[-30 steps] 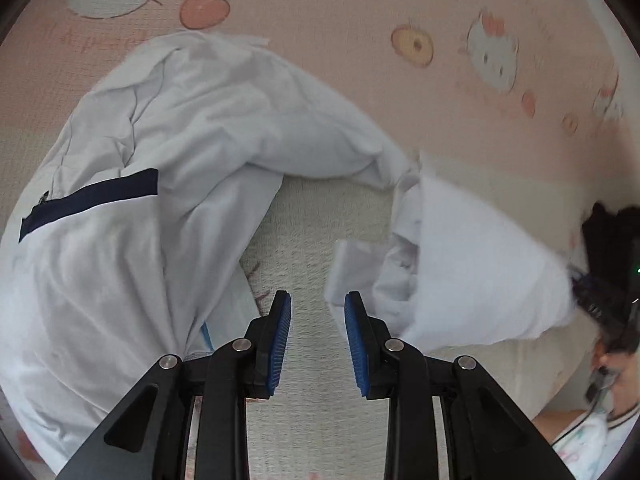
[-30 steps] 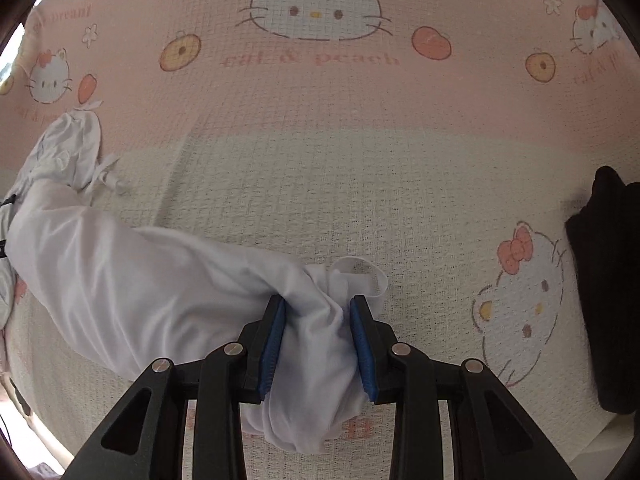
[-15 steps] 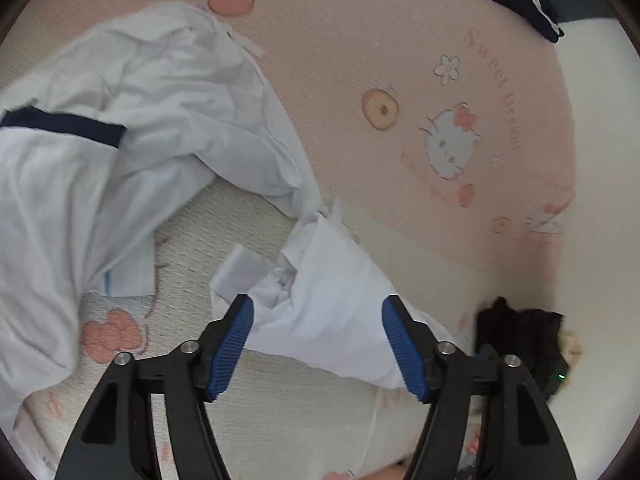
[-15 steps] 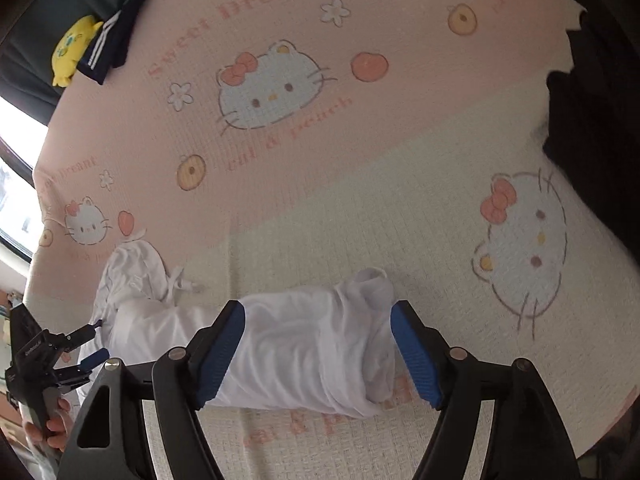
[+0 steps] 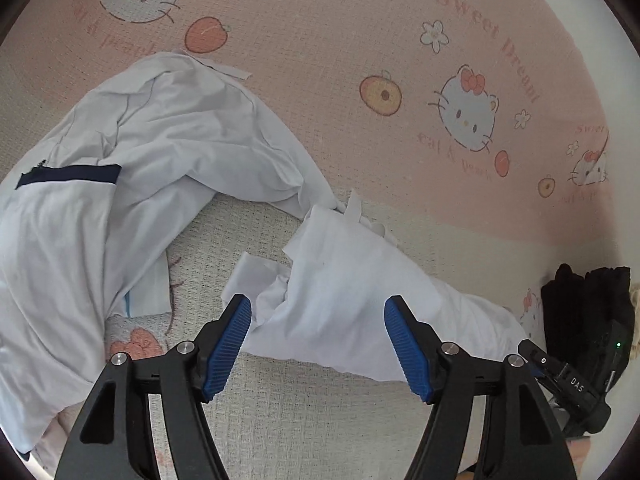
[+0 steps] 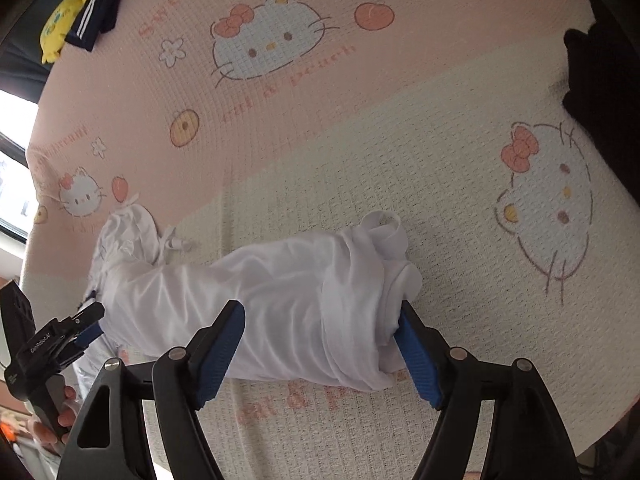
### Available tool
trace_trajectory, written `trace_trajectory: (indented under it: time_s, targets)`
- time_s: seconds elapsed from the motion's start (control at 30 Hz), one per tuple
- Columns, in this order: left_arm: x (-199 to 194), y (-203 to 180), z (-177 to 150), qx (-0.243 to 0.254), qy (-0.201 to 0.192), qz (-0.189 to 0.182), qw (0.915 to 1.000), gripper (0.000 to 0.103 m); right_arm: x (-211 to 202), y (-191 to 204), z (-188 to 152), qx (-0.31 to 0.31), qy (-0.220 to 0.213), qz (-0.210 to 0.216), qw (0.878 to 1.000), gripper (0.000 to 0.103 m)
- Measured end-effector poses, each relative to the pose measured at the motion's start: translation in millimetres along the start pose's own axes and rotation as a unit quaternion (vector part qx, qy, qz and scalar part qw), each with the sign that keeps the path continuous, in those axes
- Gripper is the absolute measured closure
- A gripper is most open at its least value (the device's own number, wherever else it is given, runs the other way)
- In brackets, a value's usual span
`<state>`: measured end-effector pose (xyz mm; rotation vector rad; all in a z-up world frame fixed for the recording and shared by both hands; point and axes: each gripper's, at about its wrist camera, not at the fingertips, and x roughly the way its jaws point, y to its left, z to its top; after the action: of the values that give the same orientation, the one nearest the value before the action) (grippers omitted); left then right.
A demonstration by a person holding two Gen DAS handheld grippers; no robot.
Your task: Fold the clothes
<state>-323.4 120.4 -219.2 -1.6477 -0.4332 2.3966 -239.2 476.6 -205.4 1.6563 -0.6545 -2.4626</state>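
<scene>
A white garment with a navy stripe (image 5: 68,176) lies crumpled on the Hello Kitty bedspread (image 5: 360,32). Its bulk (image 5: 132,152) is at the left of the left wrist view. A long bunched part (image 5: 344,280) runs to the right. My left gripper (image 5: 318,344) is open and empty, just above that bunched part. In the right wrist view the same bunched roll (image 6: 288,304) lies flat on the bed. My right gripper (image 6: 320,348) is open, its pads on either side of the roll, not holding it.
A black garment (image 5: 588,304) lies at the bed's right edge and shows in the right wrist view (image 6: 592,80) too. A dark striped garment (image 6: 96,8) and a yellow toy (image 6: 60,28) lie at the far corner. The left gripper's body (image 6: 52,344) shows at the left.
My right gripper has opened and let go of the white roll, then drawn back. My left gripper has opened wide and swung over the bunched part.
</scene>
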Motion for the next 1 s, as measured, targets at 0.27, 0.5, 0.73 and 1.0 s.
trace_trajectory:
  time_s: [0.27, 0.5, 0.73, 1.0]
  targets:
    - [-0.8, -10.8, 0.7, 0.011, 0.008, 0.035, 0.9993, 0.036, 9.7, 15.6, 8.7, -0.027, 0.031, -0.042, 0.998, 0.028]
    - [-20.4, -21.1, 9.6, 0.022, 0.006, 0.001, 0.9997, 0.036, 3.4, 10.8, 5.0, -0.022, 0.038, -0.046, 0.998, 0.028]
    - [-15.1, -16.8, 12.7, 0.04, 0.035, 0.03, 0.9981, 0.036, 16.2, 4.3, 3.4, 0.004, 0.064, -0.048, 0.997, 0.028]
    - [7.5, -12.5, 6.5, 0.026, 0.058, 0.017, 0.9979, 0.035, 20.3, 13.6, 3.6, 0.0, 0.067, -0.048, 0.997, 0.028]
